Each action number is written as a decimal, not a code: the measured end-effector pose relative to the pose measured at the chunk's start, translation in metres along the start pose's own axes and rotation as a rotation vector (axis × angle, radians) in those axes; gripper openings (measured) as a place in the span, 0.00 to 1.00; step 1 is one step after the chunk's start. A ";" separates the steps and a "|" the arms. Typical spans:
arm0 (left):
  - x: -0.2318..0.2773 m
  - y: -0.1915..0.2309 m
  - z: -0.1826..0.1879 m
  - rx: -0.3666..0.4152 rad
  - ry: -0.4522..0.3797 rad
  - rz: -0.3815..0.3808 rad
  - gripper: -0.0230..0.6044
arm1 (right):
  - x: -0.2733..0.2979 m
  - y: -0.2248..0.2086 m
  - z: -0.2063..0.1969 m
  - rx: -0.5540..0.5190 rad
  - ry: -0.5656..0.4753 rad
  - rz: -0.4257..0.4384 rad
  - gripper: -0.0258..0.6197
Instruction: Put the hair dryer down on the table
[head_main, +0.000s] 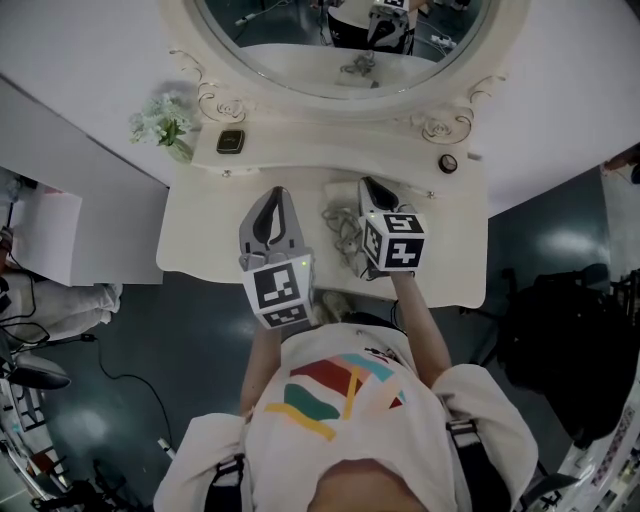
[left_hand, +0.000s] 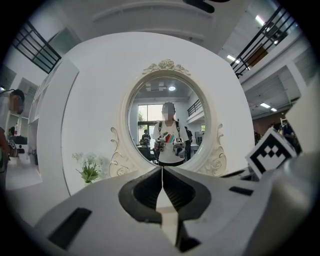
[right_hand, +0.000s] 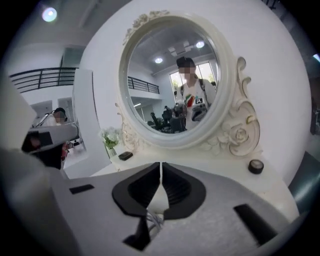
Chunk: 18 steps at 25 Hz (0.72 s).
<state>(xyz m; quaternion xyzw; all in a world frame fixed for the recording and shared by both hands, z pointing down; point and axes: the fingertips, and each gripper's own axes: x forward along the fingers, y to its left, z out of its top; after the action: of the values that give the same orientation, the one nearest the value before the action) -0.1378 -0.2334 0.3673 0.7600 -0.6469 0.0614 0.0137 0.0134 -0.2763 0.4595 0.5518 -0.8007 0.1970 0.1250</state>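
A white hair dryer (head_main: 340, 197) lies on the cream dressing table (head_main: 200, 240), its grey cord (head_main: 343, 236) bunched beside it. My right gripper (head_main: 366, 183) hovers just right of it and partly covers it. Its jaws are shut with nothing between them, and in the right gripper view (right_hand: 160, 165) a bit of the cord (right_hand: 153, 220) shows beneath them. To the left of the dryer, over bare tabletop, my left gripper (head_main: 279, 193) is also shut and empty; its tips meet in the left gripper view (left_hand: 162, 168).
An oval mirror (head_main: 340, 40) in an ornate frame backs the table. A vase of white flowers (head_main: 165, 122) and a small dark box (head_main: 231, 141) stand at the back left, and a small round black object (head_main: 448, 163) at the back right. A black chair (head_main: 560, 340) stands on the floor to the right.
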 end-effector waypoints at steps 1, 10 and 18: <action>0.000 0.000 0.001 -0.001 -0.004 0.000 0.05 | -0.006 0.002 0.011 -0.010 -0.035 -0.005 0.05; -0.006 0.000 0.019 -0.027 -0.041 -0.012 0.05 | -0.063 0.036 0.081 -0.045 -0.325 0.054 0.04; -0.011 0.000 0.025 -0.040 -0.050 -0.028 0.05 | -0.090 0.056 0.086 -0.162 -0.418 0.028 0.04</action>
<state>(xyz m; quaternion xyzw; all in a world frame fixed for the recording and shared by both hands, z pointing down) -0.1376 -0.2248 0.3408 0.7698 -0.6374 0.0292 0.0136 -0.0053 -0.2228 0.3349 0.5574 -0.8301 0.0150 -0.0026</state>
